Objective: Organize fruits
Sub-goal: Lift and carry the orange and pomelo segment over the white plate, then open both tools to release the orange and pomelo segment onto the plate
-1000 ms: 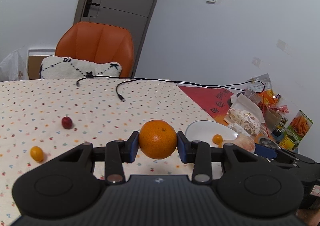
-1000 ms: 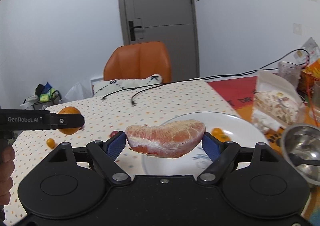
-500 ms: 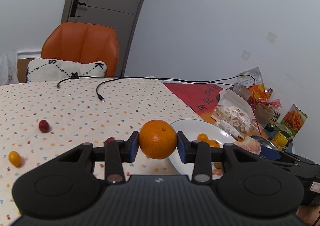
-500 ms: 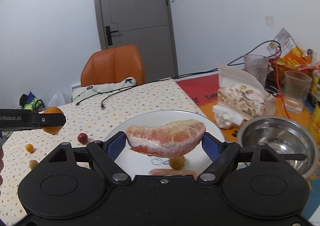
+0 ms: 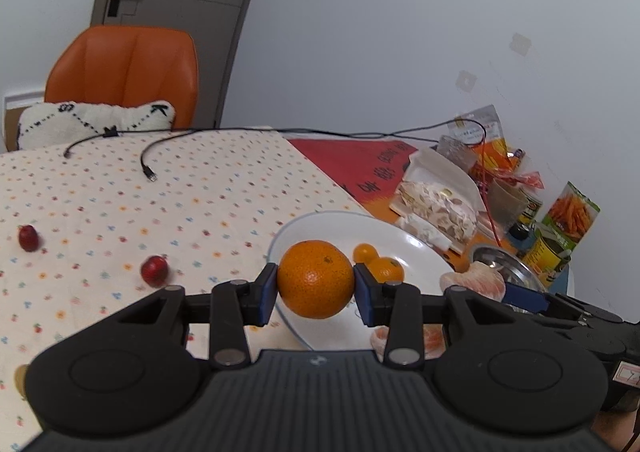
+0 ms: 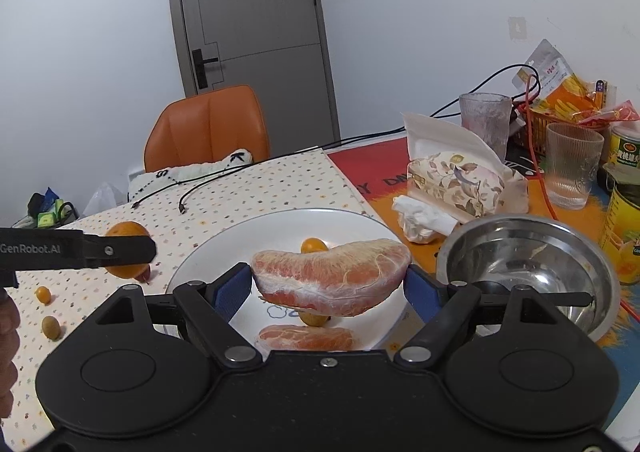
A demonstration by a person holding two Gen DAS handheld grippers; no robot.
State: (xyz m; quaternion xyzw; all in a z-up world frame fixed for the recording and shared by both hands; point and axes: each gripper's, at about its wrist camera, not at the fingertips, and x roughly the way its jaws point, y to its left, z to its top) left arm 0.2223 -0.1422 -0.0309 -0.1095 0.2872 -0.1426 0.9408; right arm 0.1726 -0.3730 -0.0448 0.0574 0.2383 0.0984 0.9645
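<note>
Well apart, both claws hover over plate (image 6: pixel 208 256) rim.

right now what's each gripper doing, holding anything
Left gripper: shut on the orange.
Right gripper: shut on the pomelo segment.

Home dining room, patterned tablecloth (image 5: pixel 120 188), orange chair (image 5: pixel 124 68), door (image 6: pixel 248 12)
</note>
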